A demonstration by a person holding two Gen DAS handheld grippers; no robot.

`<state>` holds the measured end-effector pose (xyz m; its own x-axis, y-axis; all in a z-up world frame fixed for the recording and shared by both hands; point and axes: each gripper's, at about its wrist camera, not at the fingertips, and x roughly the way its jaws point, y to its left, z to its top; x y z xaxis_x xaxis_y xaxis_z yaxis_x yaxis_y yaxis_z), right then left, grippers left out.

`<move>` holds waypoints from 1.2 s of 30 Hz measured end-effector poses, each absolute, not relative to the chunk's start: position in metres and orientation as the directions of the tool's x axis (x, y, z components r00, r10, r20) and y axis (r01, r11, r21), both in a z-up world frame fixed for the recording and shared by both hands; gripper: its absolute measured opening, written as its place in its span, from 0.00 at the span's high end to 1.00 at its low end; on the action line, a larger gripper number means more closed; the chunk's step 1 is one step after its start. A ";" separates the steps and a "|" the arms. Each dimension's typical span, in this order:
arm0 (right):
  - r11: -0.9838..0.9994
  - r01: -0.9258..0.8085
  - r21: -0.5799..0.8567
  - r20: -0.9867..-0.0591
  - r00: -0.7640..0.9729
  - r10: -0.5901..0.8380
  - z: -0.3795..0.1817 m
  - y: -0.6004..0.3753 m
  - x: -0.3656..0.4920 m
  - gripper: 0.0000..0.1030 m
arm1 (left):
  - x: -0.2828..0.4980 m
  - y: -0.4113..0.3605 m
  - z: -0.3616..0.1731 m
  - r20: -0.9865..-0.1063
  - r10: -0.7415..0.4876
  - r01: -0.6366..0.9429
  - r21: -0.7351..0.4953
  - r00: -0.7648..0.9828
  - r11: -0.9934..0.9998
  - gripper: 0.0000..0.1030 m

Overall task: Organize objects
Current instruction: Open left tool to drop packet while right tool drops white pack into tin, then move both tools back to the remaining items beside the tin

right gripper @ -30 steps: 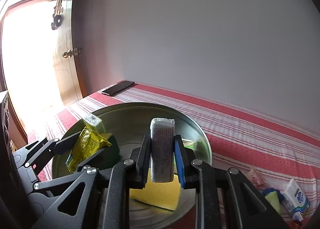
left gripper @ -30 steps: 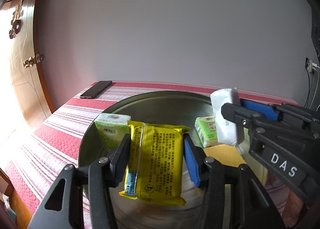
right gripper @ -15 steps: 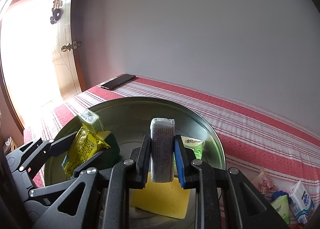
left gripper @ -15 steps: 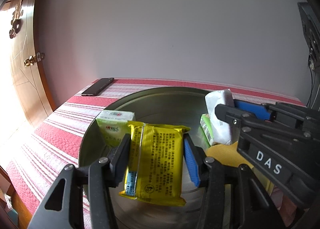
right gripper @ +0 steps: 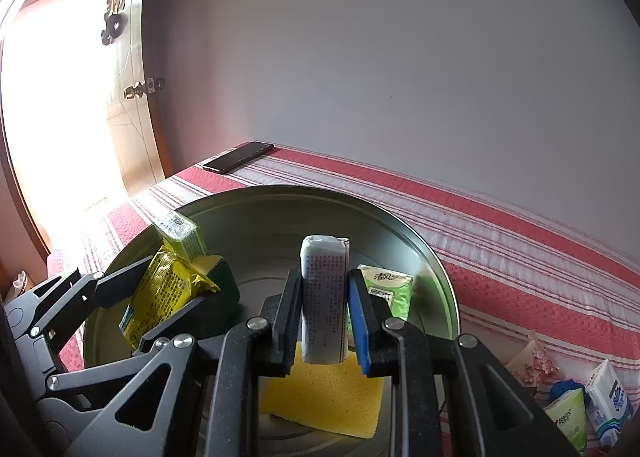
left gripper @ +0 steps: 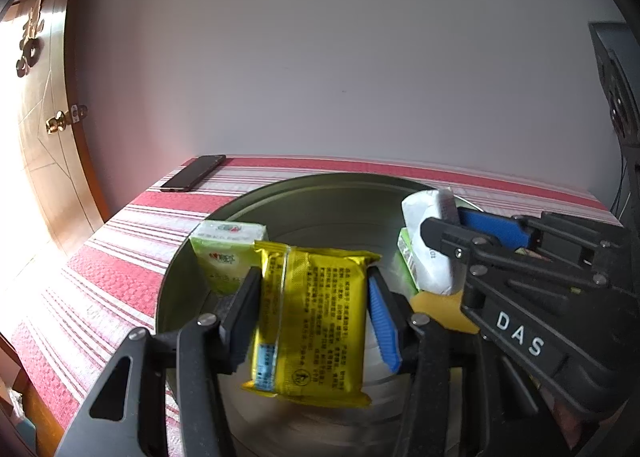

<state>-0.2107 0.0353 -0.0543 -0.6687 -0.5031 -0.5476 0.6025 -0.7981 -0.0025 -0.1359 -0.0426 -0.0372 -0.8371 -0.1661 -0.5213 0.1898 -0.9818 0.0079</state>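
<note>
A dark phone (left gripper: 195, 178) lies flat near the far left corner of the desk (left gripper: 120, 257), on its red-and-white striped cloth (right gripper: 520, 241). Behind the desk rises a plain pale wall (left gripper: 340, 57). To the left stands a wooden door (right gripper: 132, 105) with a brass handle (left gripper: 64, 120) and a dark ornament (right gripper: 113, 17) mounted high on it. Bright light washes out the doorway.

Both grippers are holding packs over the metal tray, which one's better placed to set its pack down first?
Probably the right gripper: its white pack hangs over the tray by the yellow sponge. The left gripper holds the wider yellow pack.
</note>
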 end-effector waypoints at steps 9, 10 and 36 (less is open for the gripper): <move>-0.816 0.578 -0.006 -0.477 -0.719 -0.506 -0.042 0.051 -0.203 0.46 | -0.123 -0.047 -0.026 -0.475 -0.195 0.227 -0.010 -0.858 -0.974 0.03; -0.821 0.571 -0.007 -0.466 -0.729 -0.502 -0.041 0.055 -0.201 0.43 | -0.123 -0.047 -0.026 -0.476 -0.195 0.230 -0.015 -0.857 -0.973 0.03; -0.902 0.396 -0.171 -0.515 -0.816 -0.261 -0.068 0.205 -0.184 0.38 | -0.120 0.044 -0.029 -0.478 -0.074 0.081 0.006 -0.875 -0.997 0.00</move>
